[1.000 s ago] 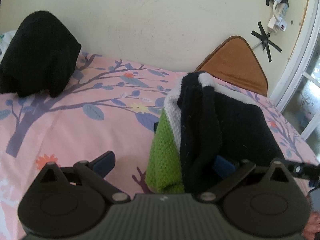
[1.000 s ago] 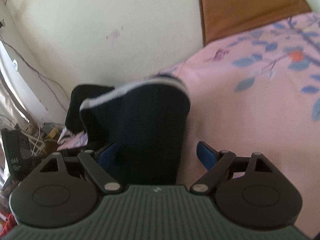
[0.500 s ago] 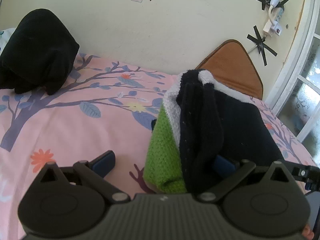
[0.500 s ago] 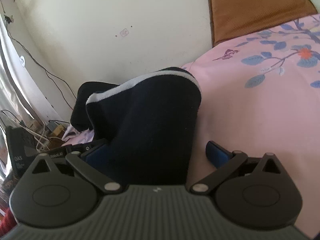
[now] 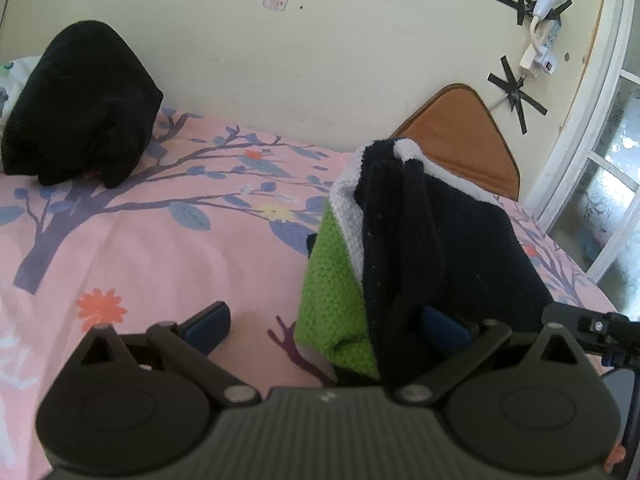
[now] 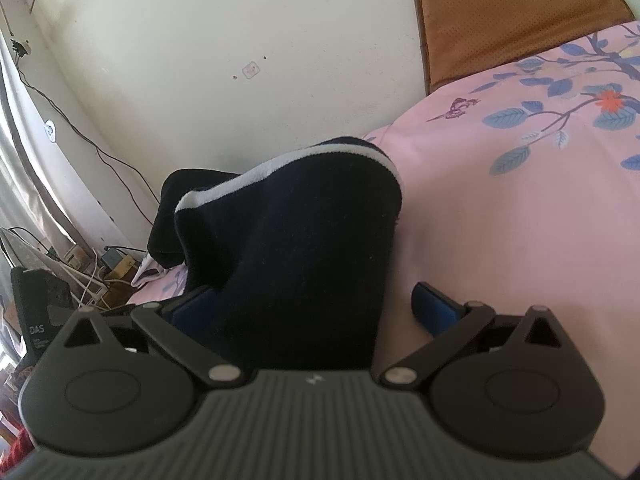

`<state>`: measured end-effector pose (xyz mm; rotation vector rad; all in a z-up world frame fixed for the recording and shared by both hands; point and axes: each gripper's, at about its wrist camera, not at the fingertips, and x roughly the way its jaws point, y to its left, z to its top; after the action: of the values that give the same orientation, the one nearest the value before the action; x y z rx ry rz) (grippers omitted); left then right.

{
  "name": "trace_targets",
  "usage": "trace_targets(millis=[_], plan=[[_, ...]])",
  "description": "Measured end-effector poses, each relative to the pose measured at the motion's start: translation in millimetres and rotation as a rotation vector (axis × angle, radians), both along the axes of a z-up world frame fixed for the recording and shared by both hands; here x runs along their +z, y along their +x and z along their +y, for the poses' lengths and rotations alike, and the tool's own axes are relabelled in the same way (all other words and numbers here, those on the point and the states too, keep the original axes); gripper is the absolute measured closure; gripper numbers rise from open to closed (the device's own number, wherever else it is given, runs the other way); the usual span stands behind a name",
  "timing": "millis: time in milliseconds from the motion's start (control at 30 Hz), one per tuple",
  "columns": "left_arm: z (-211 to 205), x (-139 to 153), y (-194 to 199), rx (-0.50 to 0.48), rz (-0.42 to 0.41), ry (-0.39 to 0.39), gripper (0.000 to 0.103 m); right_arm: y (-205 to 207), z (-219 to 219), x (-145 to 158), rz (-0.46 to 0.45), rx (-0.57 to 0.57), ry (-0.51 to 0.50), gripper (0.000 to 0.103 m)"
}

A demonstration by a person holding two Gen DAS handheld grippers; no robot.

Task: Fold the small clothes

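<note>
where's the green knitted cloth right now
In the left wrist view, the green knitted cloth sits right of centre on the pink floral bedsheet, tucked against the left side of the dark navy white-trimmed garment, between the left gripper's open fingers.

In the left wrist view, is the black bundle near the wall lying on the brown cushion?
No, the black bundle rests on the pink floral bedsheet at the far left, well apart from the brown cushion.

my left gripper (image 5: 326, 326): black linkages, silver pivot screws | blue pads (image 5: 210, 322) | my right gripper (image 6: 316, 306): same, ribbed grey body
</note>
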<state>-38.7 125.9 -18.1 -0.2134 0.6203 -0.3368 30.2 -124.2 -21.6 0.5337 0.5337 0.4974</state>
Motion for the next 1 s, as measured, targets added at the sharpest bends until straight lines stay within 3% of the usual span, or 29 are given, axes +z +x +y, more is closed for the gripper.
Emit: trace_targets(millis=[133,300,567,833,1000], plan=[[-1,5,-11,-0.027,-0.053,0.035,0.0,0,0,0,0.0,0.0,0.0,0.0],[-9,7,-13,-0.066,-0.049,0.086,0.0,0,0,0,0.0,0.001,0.001,0.0],[1,-2,-2,-0.081,0.039,0.001,0.0,0,-3,0,-0.003,0.003,0.012,0.0],[4,-3,-2,-0.099,0.035,-0.017,0.0,1,-4,-1,-0.009,0.009,0.005,0.0],[17,-4,2,-0.113,0.051,-0.1,0.0,1,-3,-1,-0.008,0.012,0.009,0.0]])
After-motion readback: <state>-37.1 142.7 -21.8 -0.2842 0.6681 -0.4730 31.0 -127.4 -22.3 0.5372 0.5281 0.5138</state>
